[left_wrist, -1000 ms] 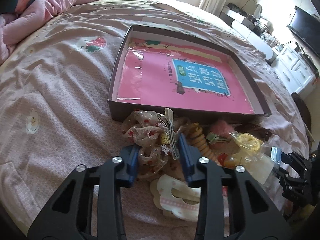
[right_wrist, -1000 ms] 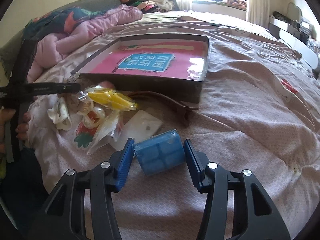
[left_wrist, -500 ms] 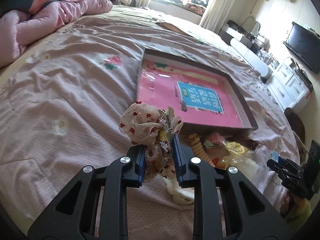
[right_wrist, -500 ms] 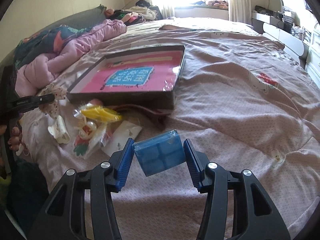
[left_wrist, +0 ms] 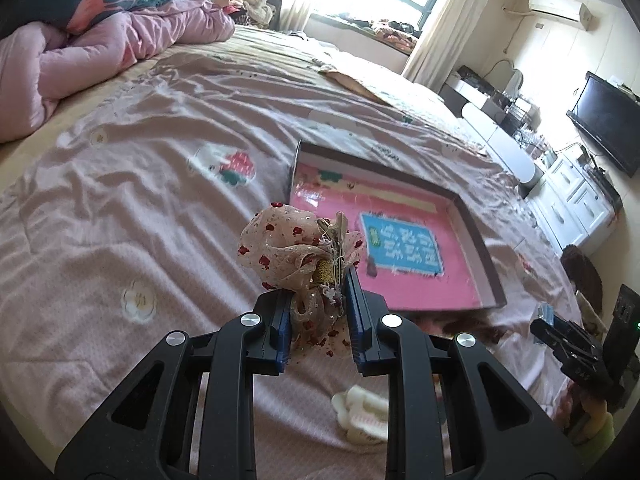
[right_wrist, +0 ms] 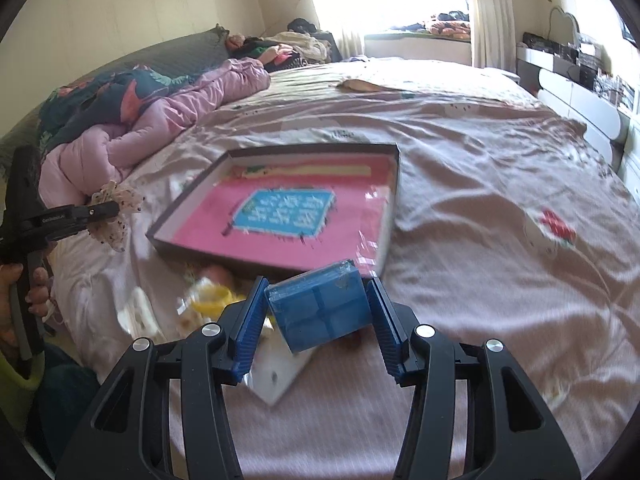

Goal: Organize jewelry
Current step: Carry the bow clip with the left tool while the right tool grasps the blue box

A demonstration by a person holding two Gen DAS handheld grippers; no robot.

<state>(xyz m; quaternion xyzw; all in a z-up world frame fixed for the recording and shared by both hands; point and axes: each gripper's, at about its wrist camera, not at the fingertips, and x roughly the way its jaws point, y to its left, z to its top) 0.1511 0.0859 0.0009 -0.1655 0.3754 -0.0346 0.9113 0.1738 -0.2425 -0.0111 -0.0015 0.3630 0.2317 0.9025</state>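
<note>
Left wrist view: the left gripper [left_wrist: 318, 312] has its jaws pinched on a frilly hair bow [left_wrist: 298, 252] of beige gauze with red dots, lifted clear of the bedspread [left_wrist: 132, 184]. The lower ruffles sit between the pads, and most of the bow rises above and ahead of the fingertips, leaning a little to the left jaw's side. Its metal clip runs roughly along the line of the fingers, pointing away from the camera toward the shallow box [left_wrist: 486, 258], which lies ahead and to the right of the jaws. The box holds only its pink printed sheet, so I judge that nothing is sorted yet. A white hair clip [left_wrist: 362, 414] lies below the right finger. Right wrist view: the right gripper [right_wrist: 318, 318] is clamped on a blue case [right_wrist: 320, 310], which fills the gap between both pads and is tilted, its long side lying across from one jaw to the other. The box is just beyond the fingertips. Under and left of the jaws, a yellow piece [right_wrist: 212, 294] and a white card [right_wrist: 280, 372] remain on the bed, so much is left to do.
</note>
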